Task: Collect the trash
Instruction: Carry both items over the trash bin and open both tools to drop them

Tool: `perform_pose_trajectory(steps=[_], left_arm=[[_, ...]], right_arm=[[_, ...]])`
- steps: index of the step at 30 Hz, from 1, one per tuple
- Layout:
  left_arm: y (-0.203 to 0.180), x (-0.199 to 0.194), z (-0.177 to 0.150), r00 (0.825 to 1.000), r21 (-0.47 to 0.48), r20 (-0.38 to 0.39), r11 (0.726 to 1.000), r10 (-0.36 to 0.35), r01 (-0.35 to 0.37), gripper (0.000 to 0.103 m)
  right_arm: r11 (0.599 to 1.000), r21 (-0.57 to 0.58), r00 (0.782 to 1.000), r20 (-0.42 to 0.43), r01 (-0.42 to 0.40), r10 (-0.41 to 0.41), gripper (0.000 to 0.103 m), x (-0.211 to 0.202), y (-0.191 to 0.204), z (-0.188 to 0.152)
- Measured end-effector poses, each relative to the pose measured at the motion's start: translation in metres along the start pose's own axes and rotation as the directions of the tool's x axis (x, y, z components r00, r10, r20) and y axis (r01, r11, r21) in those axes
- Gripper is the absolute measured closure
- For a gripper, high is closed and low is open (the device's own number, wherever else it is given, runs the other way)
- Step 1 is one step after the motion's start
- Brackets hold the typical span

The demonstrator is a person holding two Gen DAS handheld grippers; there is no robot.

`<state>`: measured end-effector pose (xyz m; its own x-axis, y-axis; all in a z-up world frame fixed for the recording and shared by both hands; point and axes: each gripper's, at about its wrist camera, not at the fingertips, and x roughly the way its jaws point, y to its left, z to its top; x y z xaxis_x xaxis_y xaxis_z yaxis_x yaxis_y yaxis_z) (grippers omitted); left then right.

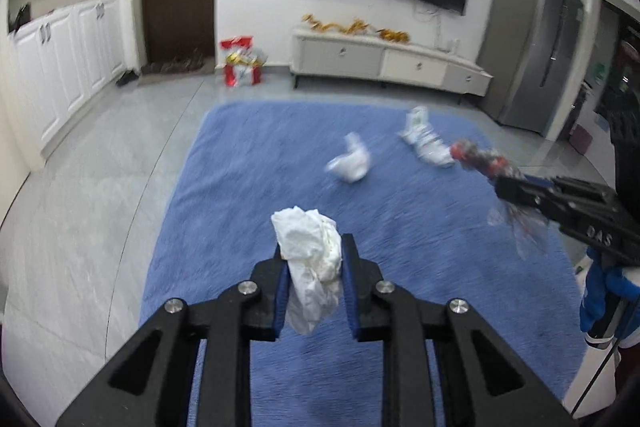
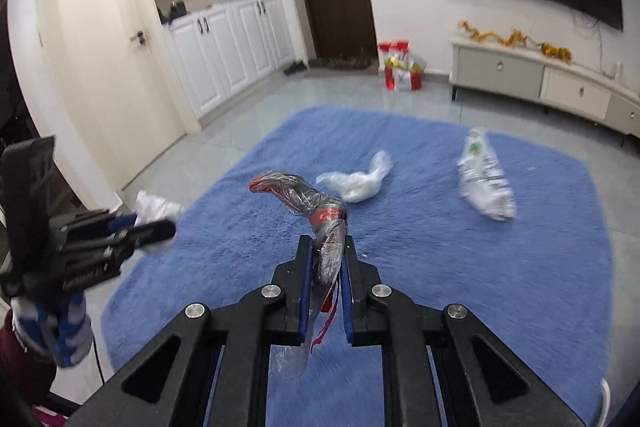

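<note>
Blue rug (image 1: 248, 155) on grey tiled floor (image 1: 88, 187)

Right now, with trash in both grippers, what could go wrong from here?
1. The clear wrapper with red bands is long and slick; the right gripper pinches only its lower part, so it may slip out.
2. The crumpled tissue in the left gripper is soft and could tear or drop.
3. Two pieces remain on the blue rug and could be forgotten.

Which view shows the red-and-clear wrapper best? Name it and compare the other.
The right wrist view: the red-and-clear wrapper sits sharp and central, clamped in the right tongs over the blue rug. The left wrist view shows it only small and blurred at the right edge.
</note>
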<state>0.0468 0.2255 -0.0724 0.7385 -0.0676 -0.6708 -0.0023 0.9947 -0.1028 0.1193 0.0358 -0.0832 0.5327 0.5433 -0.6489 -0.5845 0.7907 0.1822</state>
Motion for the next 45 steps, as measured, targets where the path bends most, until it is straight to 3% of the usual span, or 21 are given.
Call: perform_pose_trajectory(steps=[4, 9, 13, 18, 24, 30, 35, 37, 38, 39, 42, 45], left_arm=[[-0.046, -0.012, 0.02, 0.998, 0.082, 0.017, 0.995, -0.058, 0.057, 0.081], [-0.124, -0.006, 0.044, 0.987, 0.183, -0.011, 0.97, -0.162, 0.162, 0.081], [-0.19, 0.007, 0.059, 0.969, 0.242, -0.061, 0.938, -0.241, 0.249, 0.081], [-0.288, 0.037, 0.063, 0.935, 0.318, -0.166, 0.88, -0.314, 0.352, 0.081], [-0.402, 0.097, 0.038, 0.866, 0.343, -0.346, 0.811, -0.361, 0.475, 0.08], [-0.486, 0.152, 0.003, 0.805, 0.315, -0.46, 0.779, -0.374, 0.542, 0.078], [-0.529, 0.183, -0.018, 0.782, 0.32, -0.507, 0.763, -0.362, 0.561, 0.077], [-0.54, 0.194, -0.025, 0.765, 0.305, -0.53, 0.76, -0.366, 0.574, 0.068], [-0.545, 0.199, -0.028, 0.759, 0.297, -0.537, 0.759, -0.368, 0.579, 0.059], [-0.547, 0.203, -0.031, 0.759, 0.294, -0.537, 0.762, -0.368, 0.577, 0.052], [-0.548, 0.213, -0.033, 0.746, 0.27, -0.546, 0.764, -0.38, 0.586, 0.047], [-0.546, 0.214, -0.032, 0.733, 0.248, -0.55, 0.76, -0.4, 0.601, 0.047]], right_arm=[[0.998, 0.022, 0.997, 0.065, 0.051, -0.052, 0.09, -0.056, -0.022, -0.013], [0.982, 0.106, 0.979, 0.117, 0.157, -0.169, 0.09, -0.123, -0.072, -0.046], [0.941, 0.216, 0.949, 0.123, 0.26, -0.291, 0.09, -0.173, -0.126, -0.083], [0.843, 0.331, 0.885, 0.049, 0.424, -0.464, 0.09, -0.215, -0.194, -0.141], [0.734, 0.447, 0.843, -0.099, 0.512, -0.528, 0.089, -0.217, -0.263, -0.212], [0.677, 0.512, 0.837, -0.18, 0.528, -0.516, 0.088, -0.201, -0.311, -0.25], [0.657, 0.534, 0.836, -0.214, 0.533, -0.505, 0.087, -0.191, -0.332, -0.265], [0.646, 0.542, 0.834, -0.223, 0.537, -0.505, 0.087, -0.187, -0.336, -0.271], [0.643, 0.545, 0.833, -0.226, 0.538, -0.506, 0.086, -0.186, -0.337, -0.275], [0.638, 0.549, 0.831, -0.231, 0.54, -0.506, 0.082, -0.184, -0.341, -0.279], [0.621, 0.553, 0.821, -0.248, 0.556, -0.515, 0.062, -0.181, -0.346, -0.285], [0.614, 0.561, 0.82, -0.247, 0.556, -0.517, 0.062, -0.185, -0.347, -0.291]])
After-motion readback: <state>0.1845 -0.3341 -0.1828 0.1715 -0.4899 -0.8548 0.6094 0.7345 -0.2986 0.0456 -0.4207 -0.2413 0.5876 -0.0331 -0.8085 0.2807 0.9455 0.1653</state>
